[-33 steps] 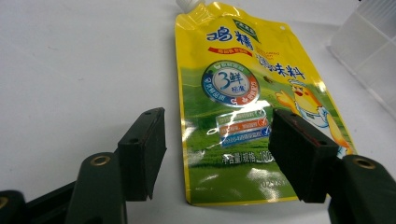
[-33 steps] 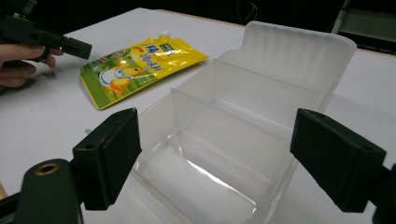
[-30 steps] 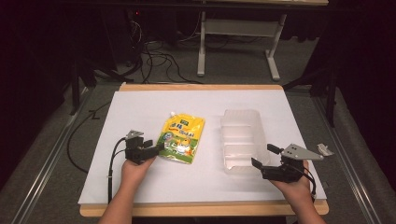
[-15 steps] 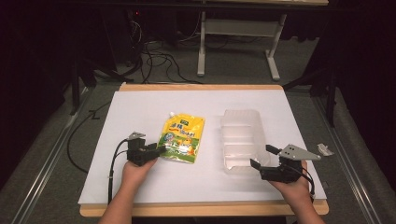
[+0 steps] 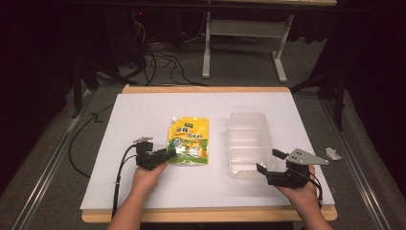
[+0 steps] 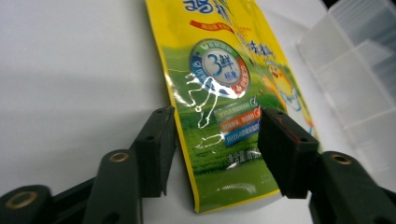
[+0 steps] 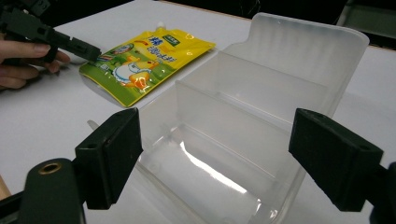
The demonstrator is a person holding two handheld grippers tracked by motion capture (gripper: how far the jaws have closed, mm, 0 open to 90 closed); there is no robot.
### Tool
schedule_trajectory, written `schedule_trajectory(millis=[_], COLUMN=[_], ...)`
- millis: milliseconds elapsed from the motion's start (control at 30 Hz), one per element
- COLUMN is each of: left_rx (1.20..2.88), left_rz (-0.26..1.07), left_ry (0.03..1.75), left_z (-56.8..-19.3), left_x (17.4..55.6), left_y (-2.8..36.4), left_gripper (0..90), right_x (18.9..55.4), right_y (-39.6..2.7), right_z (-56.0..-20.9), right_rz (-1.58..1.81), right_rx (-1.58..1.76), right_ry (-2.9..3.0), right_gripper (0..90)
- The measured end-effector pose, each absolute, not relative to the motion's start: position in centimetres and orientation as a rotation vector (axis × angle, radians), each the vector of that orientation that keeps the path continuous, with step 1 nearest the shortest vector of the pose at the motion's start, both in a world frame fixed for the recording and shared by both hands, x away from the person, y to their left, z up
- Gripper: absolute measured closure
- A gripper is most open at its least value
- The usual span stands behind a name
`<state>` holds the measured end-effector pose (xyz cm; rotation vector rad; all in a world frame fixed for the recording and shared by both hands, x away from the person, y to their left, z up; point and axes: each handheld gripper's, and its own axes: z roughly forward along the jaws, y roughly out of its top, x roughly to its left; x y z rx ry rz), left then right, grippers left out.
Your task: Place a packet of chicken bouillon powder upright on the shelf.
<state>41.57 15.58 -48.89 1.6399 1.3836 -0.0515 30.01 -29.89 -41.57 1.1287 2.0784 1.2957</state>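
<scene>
A yellow and green spouted pouch point(image 5: 188, 140) lies flat on the white sheet, left of a clear compartmented plastic container point(image 5: 247, 143). My left gripper point(image 5: 165, 155) is open at the pouch's near left corner. In the left gripper view the jaws of the left gripper point(image 6: 217, 122) straddle that corner of the pouch point(image 6: 219, 70), one jaw beside it and one over it. My right gripper point(image 5: 266, 161) is open at the container's near right end. In the right gripper view the widely spread right gripper point(image 7: 215, 135) frames the container point(image 7: 280, 84), with the pouch point(image 7: 144, 60) and left gripper point(image 7: 70, 44) beyond.
The white sheet point(image 5: 143, 110) covers a wooden table whose front edge point(image 5: 206, 214) runs just behind my hands. A small crumpled scrap point(image 5: 332, 153) lies at the right edge. Cables and a metal table frame point(image 5: 244, 28) stand on the dark floor beyond.
My left gripper has slid right until its jaws straddle the pouch's corner. My right gripper has edged left and forward toward the container's near end.
</scene>
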Motion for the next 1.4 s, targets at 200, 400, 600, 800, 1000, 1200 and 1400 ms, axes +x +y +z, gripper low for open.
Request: schedule_trajectory(millis=[200,400,600,800,1000,1200,1400], left_rx=[1.61,1.654,1.766,1.782,1.742,1.721,1.714], left_rz=[-0.077,0.015,0.127,0.233,0.338,0.278,0.152], left_ry=[1.413,1.394,1.28,1.242,1.25,1.337,1.384], left_z=[-49.2,-48.8,-48.4,-47.8,-46.9,-48.1,-48.5], left_x=[41.6,41.1,40.5,40.3,43.3,48.3,51.0], left_y=[16.0,15.7,14.0,13.9,13.8,13.2,13.2], left_gripper=[65.0,87.9,90.0,90.0,80.5,61.3,52.4], right_x=[30.1,30.1,30.1,30.0,30.0,29.8,30.0], right_y=[-29.8,-29.9,-30.0,-30.1,-30.3,-30.4,-30.4], right_z=[-41.6,-41.6,-41.6,-41.5,-41.3,-41.3,-41.6], right_rz=[1.293,1.292,1.29,1.297,1.306,1.311,1.304], right_rx=[1.119,1.127,1.135,1.141,1.146,1.135,1.136], right_ry=[2.082,2.079,2.074,2.071,2.061,2.059,2.071], right_gripper=[17.6,18.1,18.5,18.6,18.6,18.7,18.8])
